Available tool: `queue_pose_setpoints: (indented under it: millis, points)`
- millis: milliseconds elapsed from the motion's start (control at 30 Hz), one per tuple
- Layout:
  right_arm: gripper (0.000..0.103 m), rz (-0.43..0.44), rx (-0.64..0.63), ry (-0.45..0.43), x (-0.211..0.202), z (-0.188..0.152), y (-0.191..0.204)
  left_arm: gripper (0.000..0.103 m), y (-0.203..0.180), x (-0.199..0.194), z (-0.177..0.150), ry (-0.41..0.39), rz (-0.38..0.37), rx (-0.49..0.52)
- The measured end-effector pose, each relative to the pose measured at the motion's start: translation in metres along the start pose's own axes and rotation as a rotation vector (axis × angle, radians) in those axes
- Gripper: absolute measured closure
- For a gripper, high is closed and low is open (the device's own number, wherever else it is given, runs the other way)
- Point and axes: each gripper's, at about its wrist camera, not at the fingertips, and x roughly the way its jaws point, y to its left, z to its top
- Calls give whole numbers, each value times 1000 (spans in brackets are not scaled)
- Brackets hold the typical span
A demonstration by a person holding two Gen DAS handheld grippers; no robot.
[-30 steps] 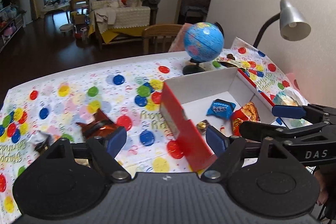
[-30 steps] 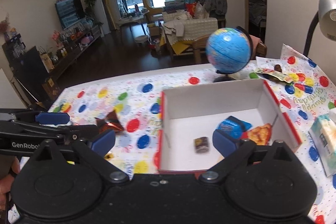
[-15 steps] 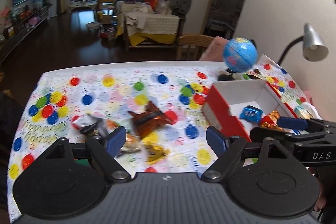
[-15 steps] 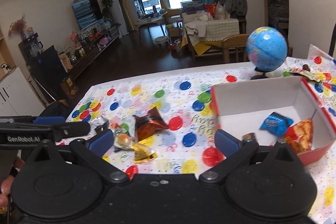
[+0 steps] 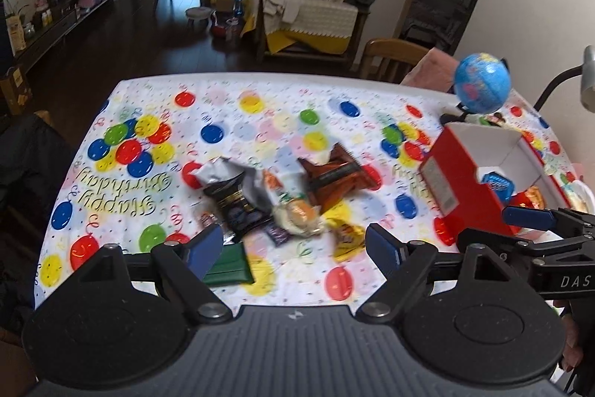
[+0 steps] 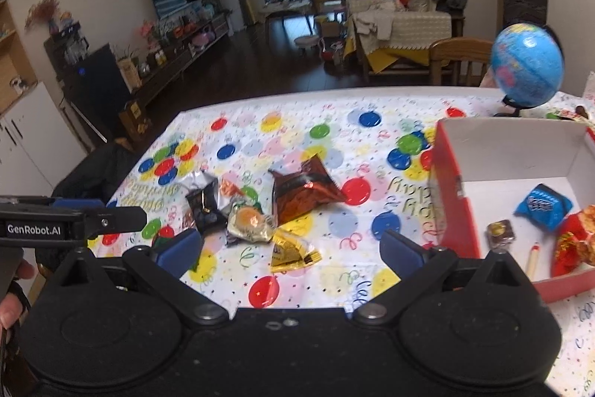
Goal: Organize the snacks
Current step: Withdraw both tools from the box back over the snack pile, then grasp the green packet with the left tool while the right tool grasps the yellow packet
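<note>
A pile of snacks lies mid-table: a brown packet (image 5: pixel 334 177) (image 6: pixel 303 188), a black and silver packet (image 5: pixel 230 196) (image 6: pixel 204 198), a clear-wrapped bun (image 5: pixel 295 214) (image 6: pixel 247 222), a yellow packet (image 5: pixel 346 237) (image 6: pixel 293 250) and a green packet (image 5: pixel 228 266). A red box (image 5: pixel 461 188) (image 6: pixel 452 199) at the right holds a blue packet (image 6: pixel 543 205), a red packet (image 6: pixel 574 240) and a small brown sweet (image 6: pixel 500 231). My left gripper (image 5: pixel 293 248) is open and empty above the pile's near edge. My right gripper (image 6: pixel 290 248) is open and empty over the yellow packet.
A balloon-print cloth (image 5: pixel 260 121) covers the table. A blue globe (image 5: pixel 481 86) (image 6: pixel 526 67) stands behind the box. A lamp arm (image 5: pixel 557 84) rises at the far right. A wooden chair (image 5: pixel 390 58) stands beyond the table's far edge.
Both grippers have swung left, away from the red box, and now face the snack pile. Both stay open and empty. The box now sits at the right edge of both views.
</note>
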Motion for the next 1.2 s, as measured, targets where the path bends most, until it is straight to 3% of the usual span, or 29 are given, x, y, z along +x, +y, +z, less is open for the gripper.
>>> queue_pose_setpoints:
  millis: [233, 567, 767, 967, 1200]
  points:
    - [1, 3, -45, 70, 40, -5, 8, 19, 34, 35, -4, 72, 53, -53]
    - [8, -8, -119, 176, 98, -20, 12, 19, 75, 83, -37, 190, 112, -136]
    - [9, -14, -144, 203, 119, -16, 10, 19, 70, 107, -36, 226, 105, -127]
    - [9, -19, -149, 218, 134, -14, 6, 19, 69, 129, -34, 263, 143, -141]
    - [11, -25, -189, 232, 155, -14, 9, 19, 60, 140, -32, 258, 181, -90]
